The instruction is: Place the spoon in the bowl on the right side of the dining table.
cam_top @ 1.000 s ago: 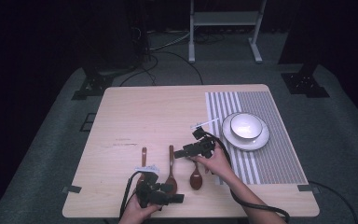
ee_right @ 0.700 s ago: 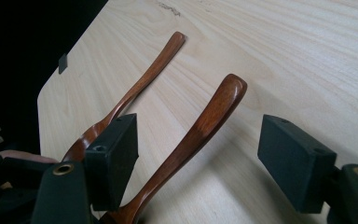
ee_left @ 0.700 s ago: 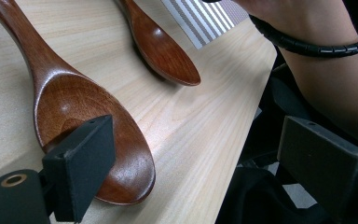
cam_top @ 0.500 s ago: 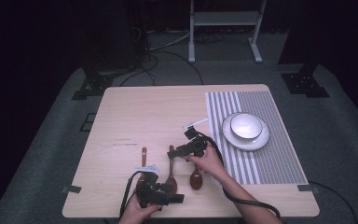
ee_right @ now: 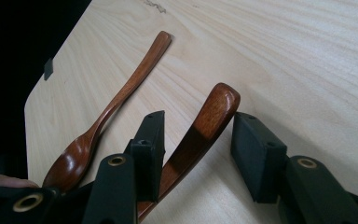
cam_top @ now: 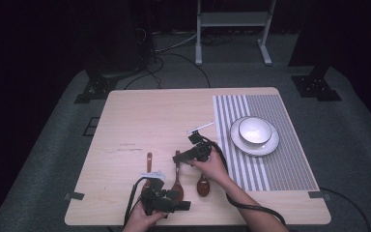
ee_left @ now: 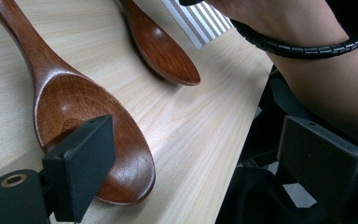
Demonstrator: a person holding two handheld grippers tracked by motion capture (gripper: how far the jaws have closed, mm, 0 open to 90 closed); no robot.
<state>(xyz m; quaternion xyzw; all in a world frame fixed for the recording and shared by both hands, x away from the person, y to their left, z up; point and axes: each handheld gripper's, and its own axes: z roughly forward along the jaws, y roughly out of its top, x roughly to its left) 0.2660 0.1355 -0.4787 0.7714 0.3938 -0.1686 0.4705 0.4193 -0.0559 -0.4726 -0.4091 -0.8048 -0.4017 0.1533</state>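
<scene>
Since the earlier frame the right tongs have slid left over the middle spoon's handle tip, low centre on the surface, and have just been closing around it, not yet pinching. Light, stiff, smooth wood: grip the narrow handle squarely. The left tongs are spread by its bowl.

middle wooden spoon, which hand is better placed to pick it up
Right. The right gripper already straddles the handle of the middle brown wooden spoon, jaws just closing around it. The left gripper sits open near the table's front edge, by that spoon's bowl.
</scene>
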